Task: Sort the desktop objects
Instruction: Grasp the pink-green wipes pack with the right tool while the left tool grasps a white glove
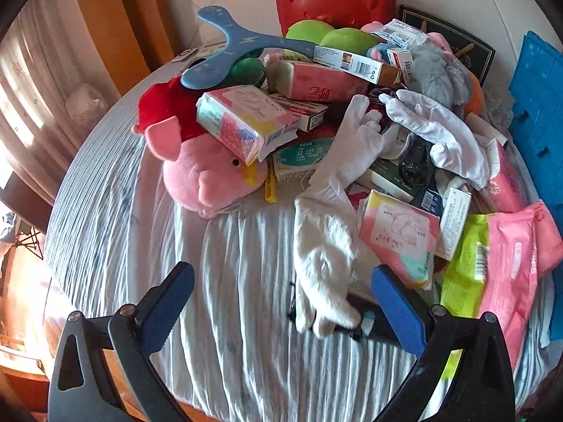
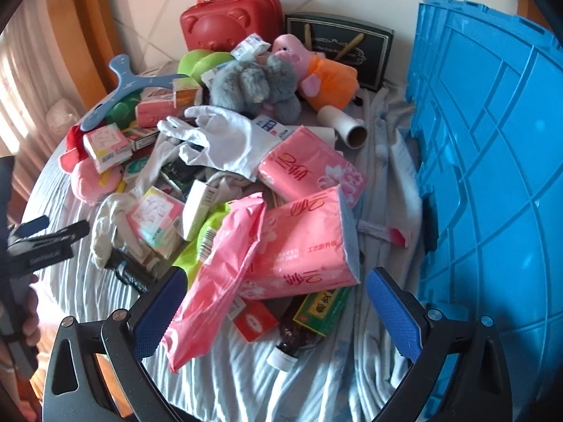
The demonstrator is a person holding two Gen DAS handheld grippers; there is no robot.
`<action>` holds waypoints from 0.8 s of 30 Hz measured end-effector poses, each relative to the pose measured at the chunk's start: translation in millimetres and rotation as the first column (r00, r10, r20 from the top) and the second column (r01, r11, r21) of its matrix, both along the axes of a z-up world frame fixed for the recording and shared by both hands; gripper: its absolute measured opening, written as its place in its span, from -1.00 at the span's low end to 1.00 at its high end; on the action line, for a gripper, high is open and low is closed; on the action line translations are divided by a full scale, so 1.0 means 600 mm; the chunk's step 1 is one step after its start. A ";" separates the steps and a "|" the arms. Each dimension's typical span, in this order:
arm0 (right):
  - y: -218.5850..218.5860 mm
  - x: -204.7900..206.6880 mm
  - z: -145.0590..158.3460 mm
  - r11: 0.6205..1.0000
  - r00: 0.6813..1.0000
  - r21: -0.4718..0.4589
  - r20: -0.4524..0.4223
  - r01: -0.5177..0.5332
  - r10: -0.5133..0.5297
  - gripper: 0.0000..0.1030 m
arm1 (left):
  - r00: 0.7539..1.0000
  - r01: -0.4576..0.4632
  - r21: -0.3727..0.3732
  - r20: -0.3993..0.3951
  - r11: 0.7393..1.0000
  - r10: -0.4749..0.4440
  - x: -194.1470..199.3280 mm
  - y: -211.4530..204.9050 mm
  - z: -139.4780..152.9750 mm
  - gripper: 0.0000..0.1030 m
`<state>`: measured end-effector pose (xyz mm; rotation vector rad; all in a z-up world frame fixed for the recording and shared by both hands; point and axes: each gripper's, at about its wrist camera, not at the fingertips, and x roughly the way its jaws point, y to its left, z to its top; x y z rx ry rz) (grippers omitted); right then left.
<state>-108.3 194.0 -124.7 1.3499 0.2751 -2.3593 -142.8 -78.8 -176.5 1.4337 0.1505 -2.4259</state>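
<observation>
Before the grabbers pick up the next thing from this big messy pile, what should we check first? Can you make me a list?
1. Left gripper jaws open and empty: ok.
2. Right gripper jaws open and empty: ok.
3. Something easy within reach: ok, the pink tissue pack lies just ahead of the right jaws.
4. Tissue pack free on top: not ok, a pink plastic bag drapes over its left side.
5. Blue crate close by: ok, on the right.
6. Crate has room inside: cannot tell, only its outer wall shows.
</observation>
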 end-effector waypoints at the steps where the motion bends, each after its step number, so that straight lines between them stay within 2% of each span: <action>1: -0.001 0.000 -0.002 1.000 1.000 -0.001 0.010 0.016 -0.016 1.00 | 1.000 0.019 0.009 0.006 1.000 -0.019 -0.016 -0.004 -0.011 0.99; 3: -0.006 0.004 -0.007 0.998 0.998 -0.001 0.023 0.062 -0.062 1.00 | 0.999 0.043 0.047 0.021 0.998 -0.044 -0.042 -0.012 -0.037 0.99; 5: -0.015 0.010 -0.013 0.995 0.994 0.004 0.035 0.105 -0.105 1.00 | 0.991 0.112 0.078 0.059 0.991 -0.116 -0.060 -0.013 -0.069 0.61; 6: -0.021 0.015 -0.017 0.991 0.990 0.005 0.048 0.132 -0.132 1.00 | 0.985 0.146 0.096 0.083 0.985 -0.154 -0.065 -0.014 -0.082 -0.08; 7: -0.026 0.019 -0.022 0.988 0.986 0.001 0.062 0.152 -0.152 1.00 | 0.977 0.169 0.128 0.113 0.977 -0.183 -0.068 -0.019 -0.095 -0.67; 8: -0.032 0.024 -0.028 0.985 0.982 -0.011 0.084 0.171 -0.169 1.00 | 0.971 0.180 0.173 0.125 0.968 -0.203 -0.067 -0.028 -0.104 -0.77; 10: -0.048 0.032 -0.042 0.982 0.975 -0.022 0.121 0.190 -0.186 1.00 | 0.971 0.189 0.214 0.105 0.958 -0.215 -0.057 -0.050 -0.103 -0.78; 12: -0.068 0.039 -0.060 0.978 0.969 -0.002 0.137 0.209 -0.206 1.00 | 0.969 0.209 0.199 0.086 0.957 -0.230 -0.045 -0.069 -0.092 -0.80; 15: -0.082 0.038 -0.092 0.968 0.952 -0.020 0.187 0.251 -0.243 0.95 | 0.964 0.249 0.168 0.055 0.954 -0.261 -0.029 -0.091 -0.064 -0.81; 17: -0.087 0.037 -0.114 0.960 0.939 -0.023 0.213 0.280 -0.269 0.49 | 0.961 0.269 0.140 0.026 0.953 -0.275 -0.019 -0.100 -0.041 -0.81; 18: -0.090 0.036 -0.123 0.956 0.933 -0.007 0.220 0.294 -0.286 -0.10 | 0.960 0.277 0.133 0.010 0.952 -0.280 -0.014 -0.103 -0.029 -0.81; 19: -0.091 0.036 -0.125 0.952 0.929 0.006 0.217 0.306 -0.300 -0.29 | 0.959 0.283 0.127 -0.007 0.951 -0.285 -0.009 -0.106 -0.016 -0.81; 22: -0.094 0.041 -0.099 0.953 0.938 -0.015 0.178 0.304 -0.296 -0.47 | 0.954 0.299 0.108 -0.067 0.948 -0.293 0.007 -0.110 0.026 -0.81; 24: -0.098 0.049 -0.062 0.957 0.952 -0.029 0.116 0.288 -0.283 -0.50 | 0.948 0.308 0.094 -0.113 0.947 -0.297 0.010 -0.116 0.060 -0.81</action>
